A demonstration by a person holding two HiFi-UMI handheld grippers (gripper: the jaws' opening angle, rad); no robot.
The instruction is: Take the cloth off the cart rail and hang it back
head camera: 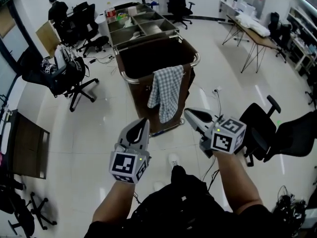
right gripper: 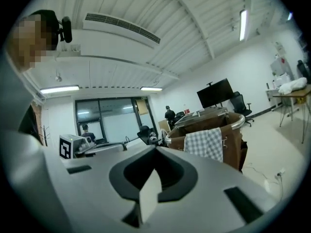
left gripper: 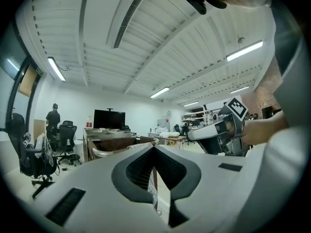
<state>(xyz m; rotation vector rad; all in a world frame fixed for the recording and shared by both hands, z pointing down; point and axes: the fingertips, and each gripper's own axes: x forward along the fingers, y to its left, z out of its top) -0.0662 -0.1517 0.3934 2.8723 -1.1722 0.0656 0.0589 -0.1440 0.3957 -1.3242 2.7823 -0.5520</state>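
Observation:
A grey-and-white checked cloth (head camera: 166,90) hangs over the front metal rail (head camera: 130,79) of a brown cart, near its right corner. Both grippers are held level short of the cart, apart from the cloth. My left gripper (head camera: 144,121) is shut and empty, below and left of the cloth's lower edge. My right gripper (head camera: 187,112) is shut and empty too, just right of the cloth's hem. The right gripper view has the cloth (right gripper: 206,143) draped on the cart ahead, past the closed tips (right gripper: 156,148). From the left gripper view, the cart rail (left gripper: 104,152) lies beyond the closed tips (left gripper: 154,147).
Metal trays (head camera: 141,24) with items top the cart's far end. Black office chairs stand at the left (head camera: 64,76) and close at the right (head camera: 262,128). A folding table (head camera: 252,31) is at the back right. A person (head camera: 57,6) stands far left. Cables lie on the floor.

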